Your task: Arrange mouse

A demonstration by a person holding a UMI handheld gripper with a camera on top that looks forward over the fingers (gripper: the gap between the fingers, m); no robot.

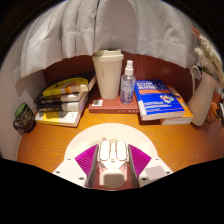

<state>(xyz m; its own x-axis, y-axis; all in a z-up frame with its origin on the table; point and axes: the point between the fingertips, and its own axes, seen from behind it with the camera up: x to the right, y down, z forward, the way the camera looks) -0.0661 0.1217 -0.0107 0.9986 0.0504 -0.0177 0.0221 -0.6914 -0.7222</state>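
A white mouse (112, 155) sits between the two magenta pads of my gripper (112, 160). Both pads (87, 158) press against its sides, so the gripper is shut on it. The mouse is over a round white mat (82, 138) that lies on the wooden desk (40, 140). I cannot tell whether the mouse rests on the mat or is held just above it. The mouse's rear part is hidden by the gripper body.
Beyond the mat stand a stack of books (62, 100), a white bin (108, 72), a clear spray bottle (127, 82) on a small tray, a blue book (160, 100) and a white bottle (203, 98). A small dark object (24, 118) stands beside the books. Curtains hang behind.
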